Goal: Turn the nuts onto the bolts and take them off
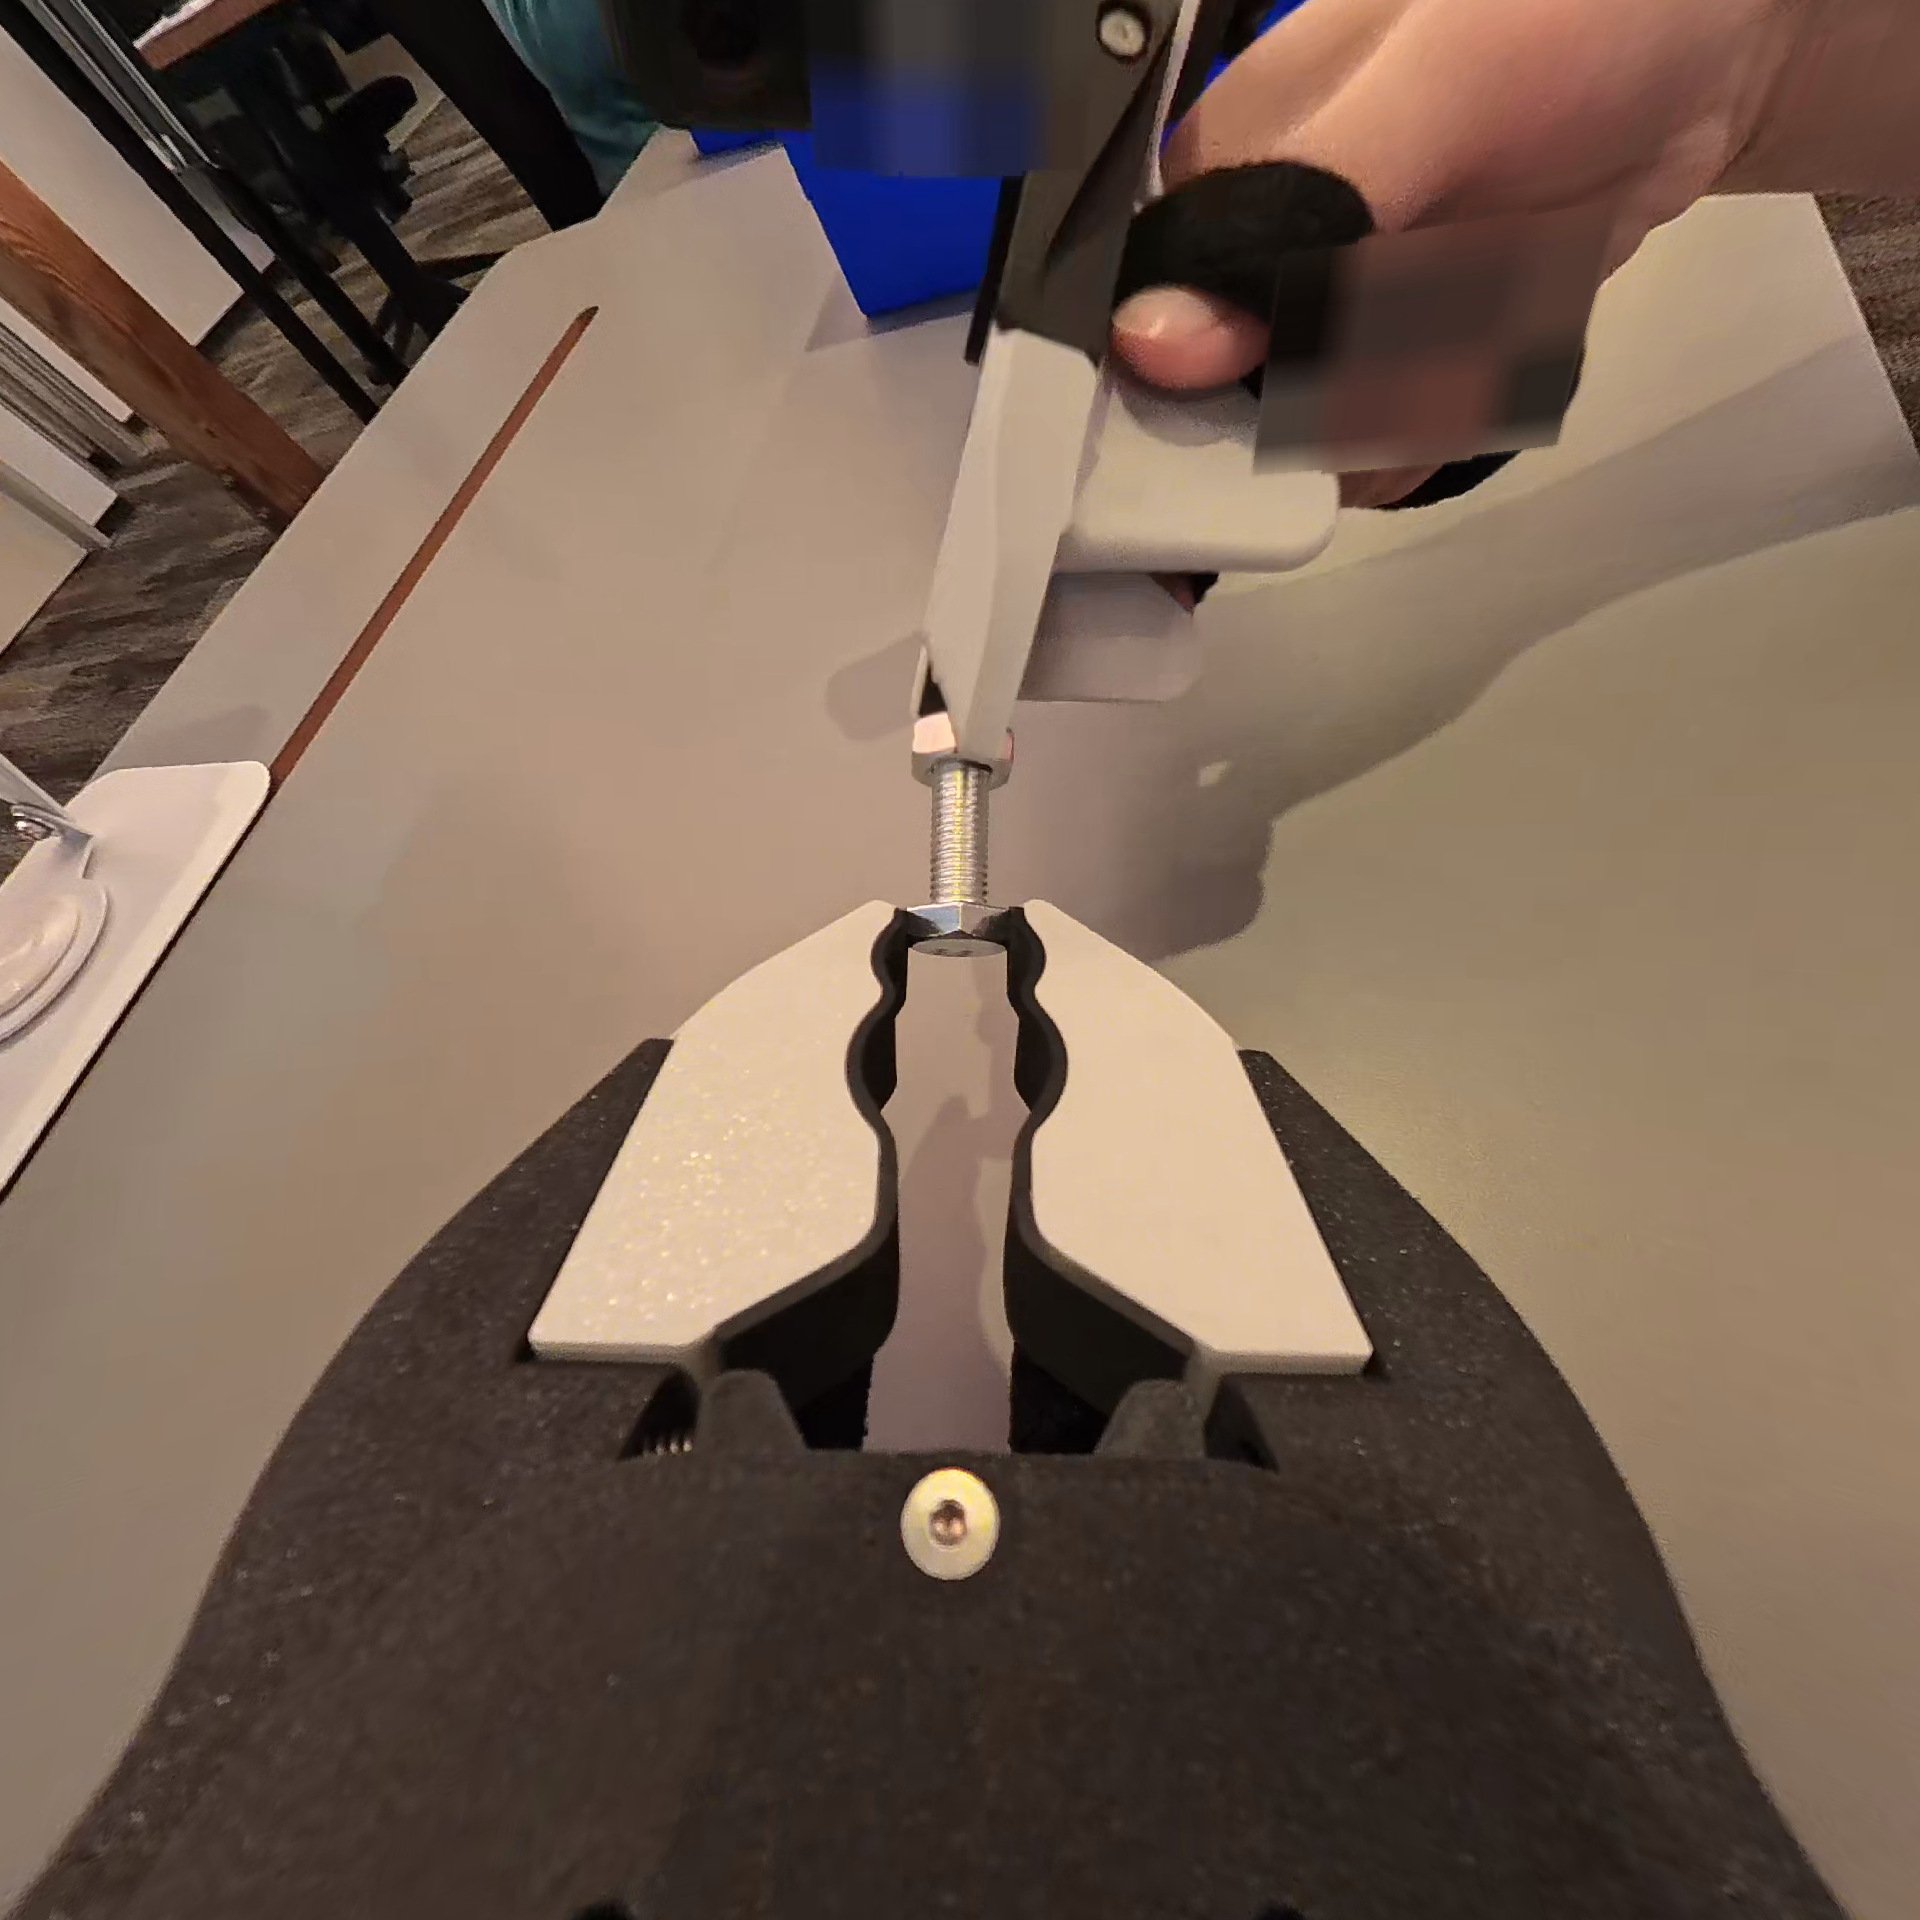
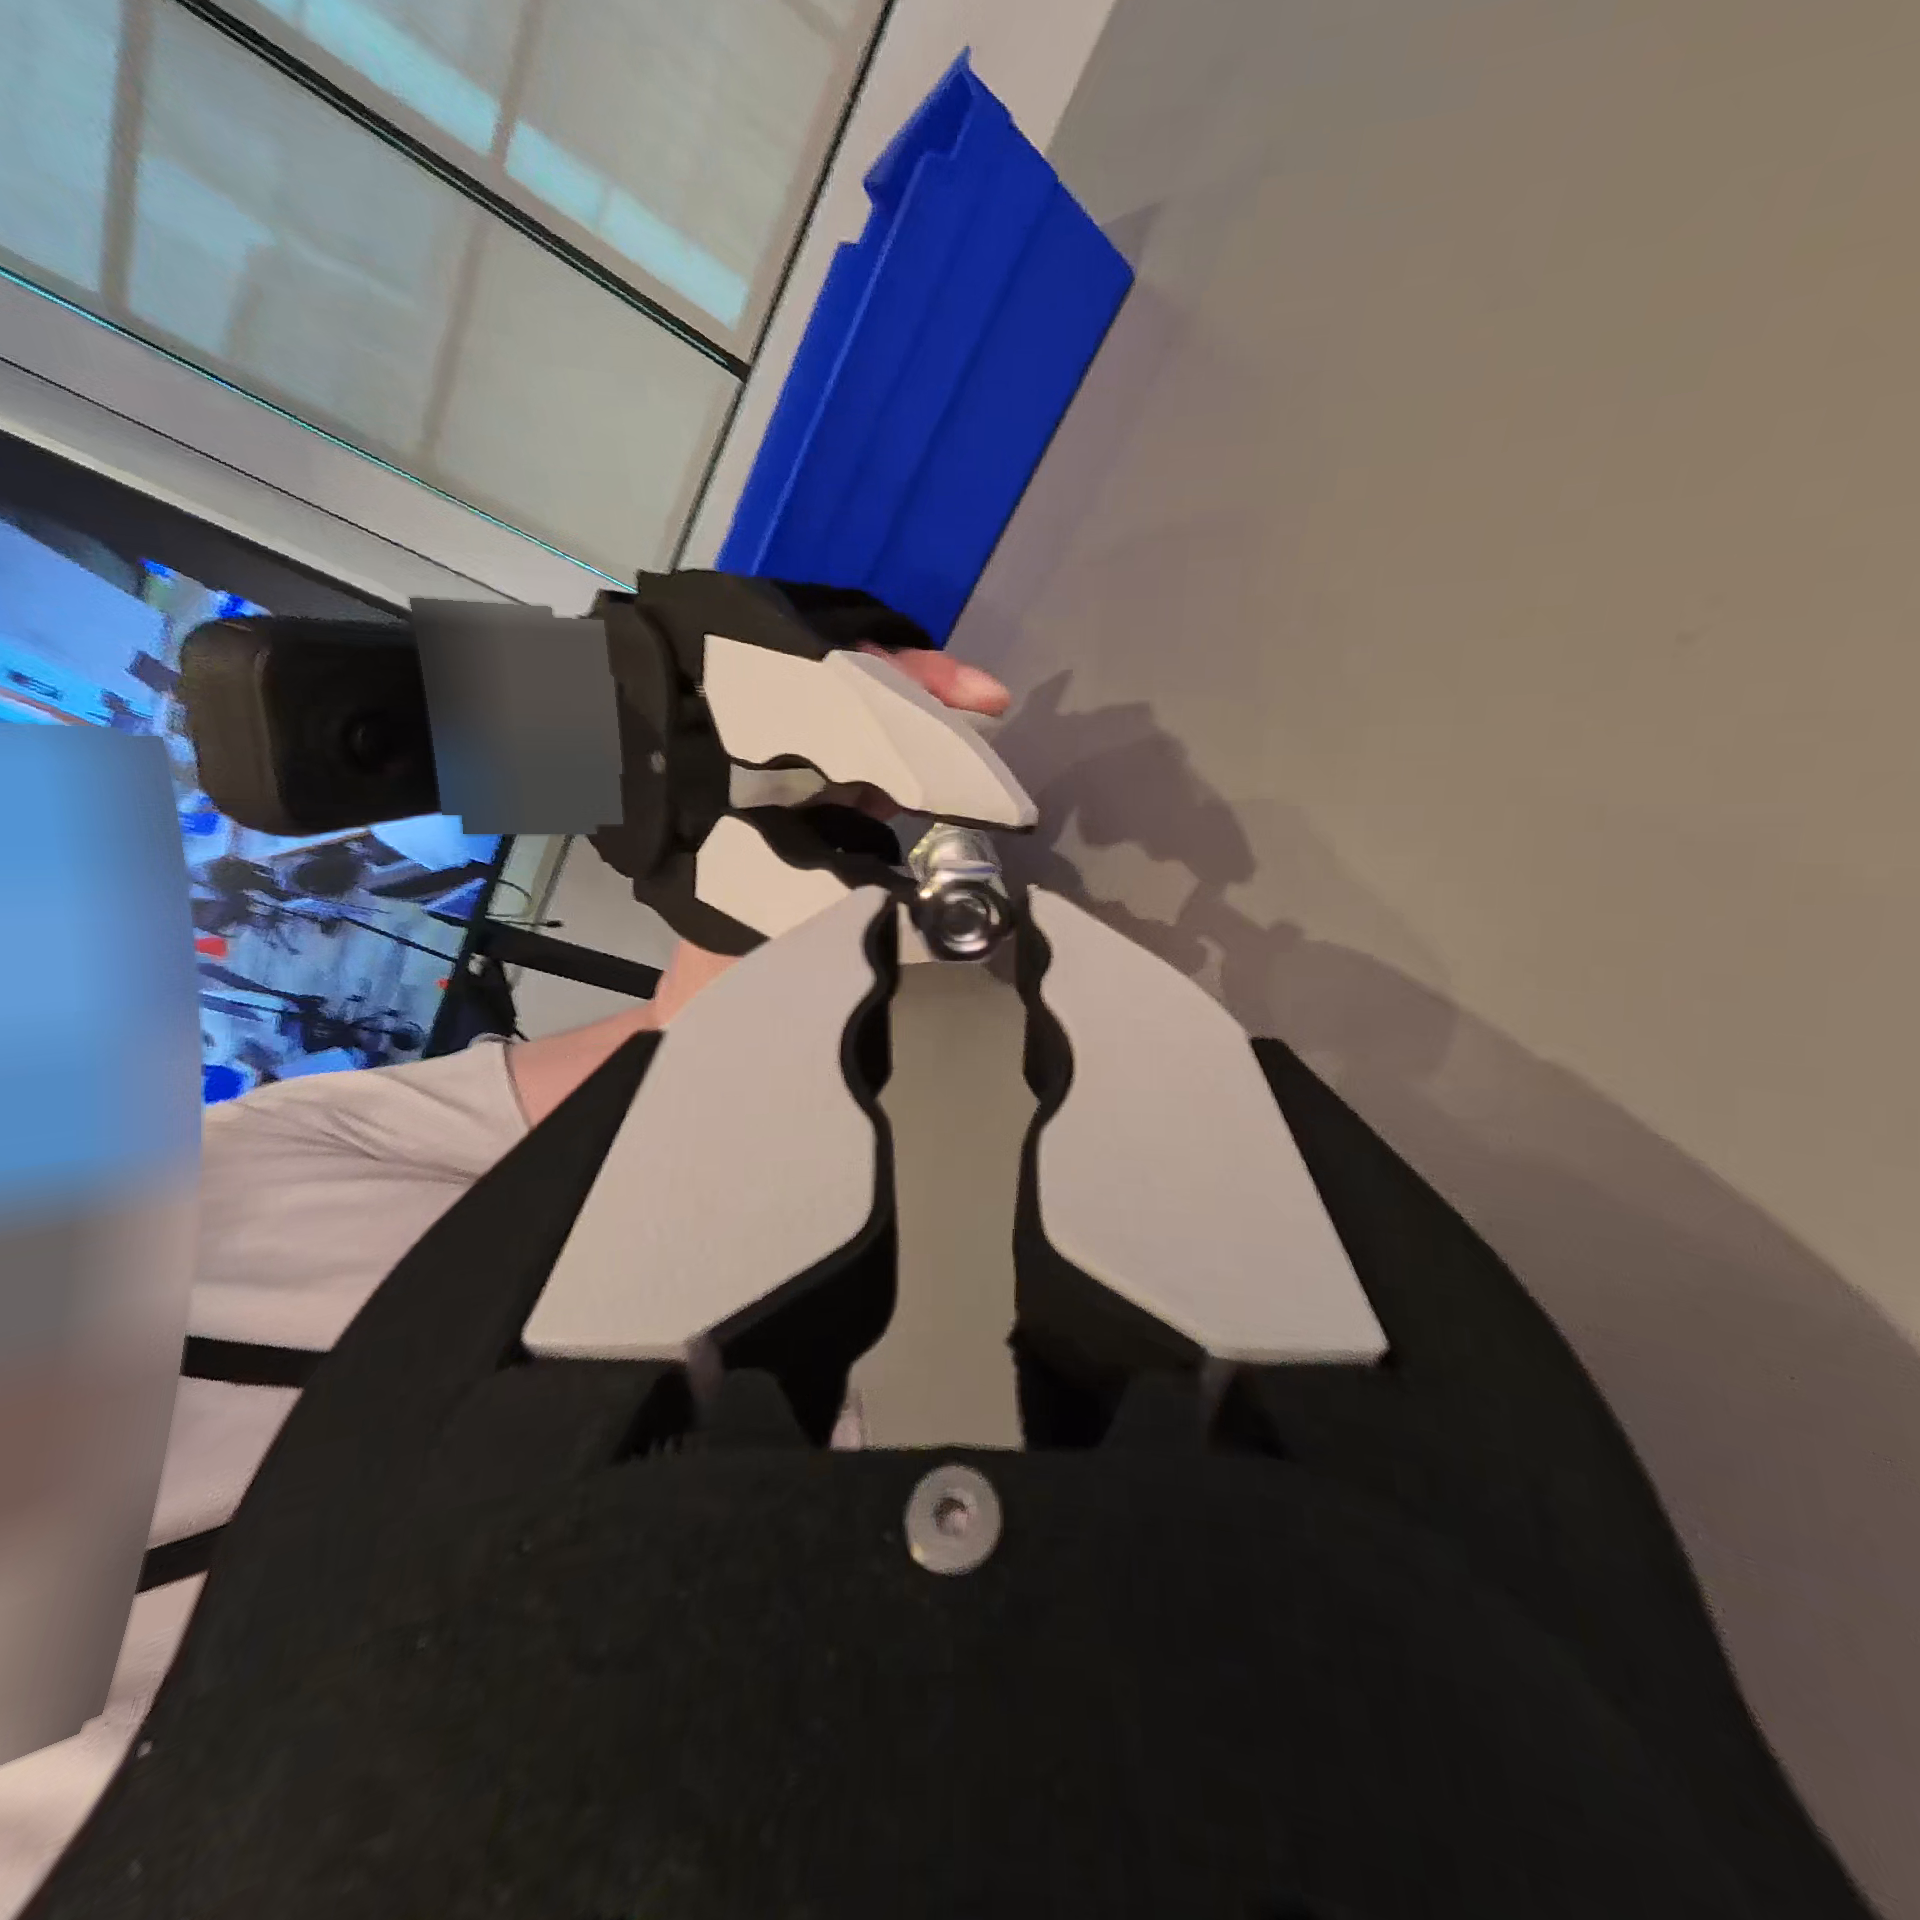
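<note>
My left gripper [image 1: 956,923] is shut on the hex head of a silver bolt [image 1: 954,844] and holds it upright above the grey table [image 1: 582,644]. My right gripper [image 1: 963,727] comes down from above and is shut on a silver nut [image 1: 961,756] at the top end of the bolt's thread. In the right wrist view, my right gripper [image 2: 961,920] grips the nut [image 2: 968,914], seen end-on with the bolt's tip in its hole. The left gripper [image 2: 956,847] is behind it, holding the bolt [image 2: 961,854]. A person's hands hold both grippers.
A blue plastic bin [image 1: 894,239] stands at the far side of the table; it also shows in the right wrist view [image 2: 935,395]. A white pad [image 1: 156,862] with a clear object lies at the left edge. A thin slot [image 1: 436,540] runs along the table's left part. The grippers are tip to tip, or close to it.
</note>
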`<control>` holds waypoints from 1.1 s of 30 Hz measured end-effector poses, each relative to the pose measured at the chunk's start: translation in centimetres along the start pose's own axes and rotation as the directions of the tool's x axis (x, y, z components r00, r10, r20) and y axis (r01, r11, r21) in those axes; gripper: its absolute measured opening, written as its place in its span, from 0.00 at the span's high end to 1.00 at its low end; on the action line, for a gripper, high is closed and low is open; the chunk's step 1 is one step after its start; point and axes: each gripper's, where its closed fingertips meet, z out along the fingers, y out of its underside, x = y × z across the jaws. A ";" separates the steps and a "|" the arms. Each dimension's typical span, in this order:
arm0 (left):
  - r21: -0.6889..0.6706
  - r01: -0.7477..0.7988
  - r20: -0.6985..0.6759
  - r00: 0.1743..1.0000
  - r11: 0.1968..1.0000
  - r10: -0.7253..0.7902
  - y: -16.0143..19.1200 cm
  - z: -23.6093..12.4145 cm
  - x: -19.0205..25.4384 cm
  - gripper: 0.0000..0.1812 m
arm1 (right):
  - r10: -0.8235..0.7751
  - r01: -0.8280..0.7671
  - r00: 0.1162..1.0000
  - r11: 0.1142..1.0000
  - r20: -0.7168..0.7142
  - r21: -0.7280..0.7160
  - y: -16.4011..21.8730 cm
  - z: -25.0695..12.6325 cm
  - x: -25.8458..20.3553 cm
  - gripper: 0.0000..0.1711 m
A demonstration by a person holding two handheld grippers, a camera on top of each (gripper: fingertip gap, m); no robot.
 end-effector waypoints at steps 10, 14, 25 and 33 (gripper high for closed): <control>0.041 0.108 -0.204 0.974 0.993 -0.098 -1.0 -0.8 2.4 0.90 | -0.896 0.879 0.445 0.436 0.001 -0.194 1.7 -0.7 -1.2 0.89; 0.045 0.091 -0.154 0.985 0.995 -0.083 -0.9 -0.8 1.6 0.90 | -0.838 0.825 0.543 0.544 -0.055 -0.153 1.2 -0.2 -1.5 0.83; 0.041 0.013 -0.021 1.000 0.999 -0.013 -0.9 -0.8 0.1 0.90 | -0.050 0.050 0.999 0.998 0.013 -0.046 0.6 0.1 -1.3 0.76; 0.055 0.029 -0.052 0.998 0.998 -0.026 -1.0 -0.9 0.5 0.90 | -0.043 0.041 0.999 0.997 -0.025 -0.070 0.7 0.2 -1.6 0.90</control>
